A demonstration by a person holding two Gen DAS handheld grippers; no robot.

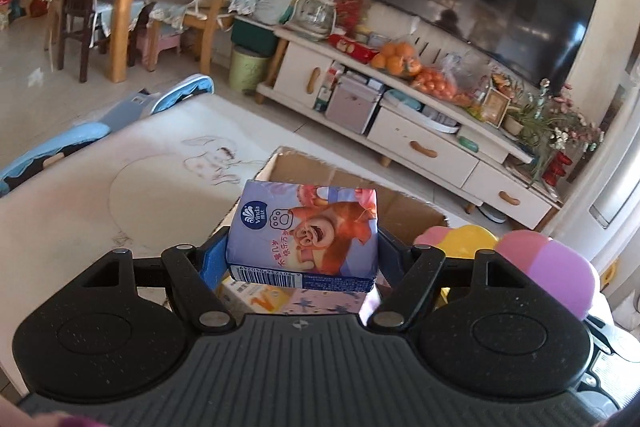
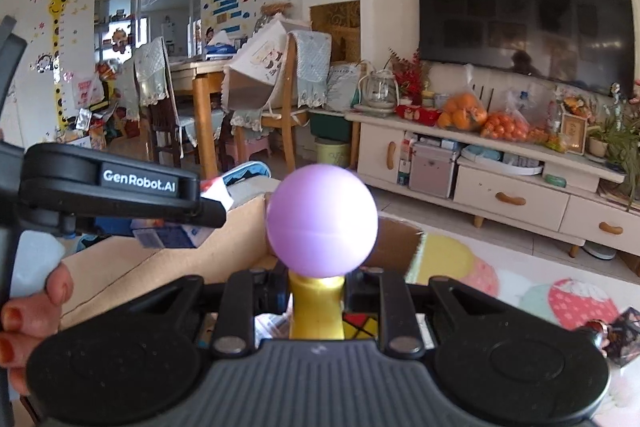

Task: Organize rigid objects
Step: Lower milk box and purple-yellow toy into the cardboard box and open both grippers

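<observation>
A purple tissue pack [image 1: 308, 227] with a cartoon bear sits between the pads of my left gripper [image 1: 302, 247], which is shut on it above an open cardboard box [image 1: 400, 203]. In the right wrist view my right gripper [image 2: 316, 287] is shut on the yellow handle of a rattle toy [image 2: 322, 219] with a lilac ball head, held upright over the same cardboard box [image 2: 120, 267]. The left gripper [image 2: 200, 211] shows at the left with the tissue pack [image 2: 172, 235]. In the left wrist view the rattle toy [image 1: 548, 267] appears at the right.
A white TV cabinet [image 1: 420, 143] with bags of oranges [image 2: 464, 115] stands under a wall TV [image 2: 524, 15]. A wooden dining table and chairs [image 2: 208, 99] stand at the back left. A colourful puzzle cube [image 2: 360, 327] lies below my right gripper. A hand [image 2: 24, 323] grips the left tool.
</observation>
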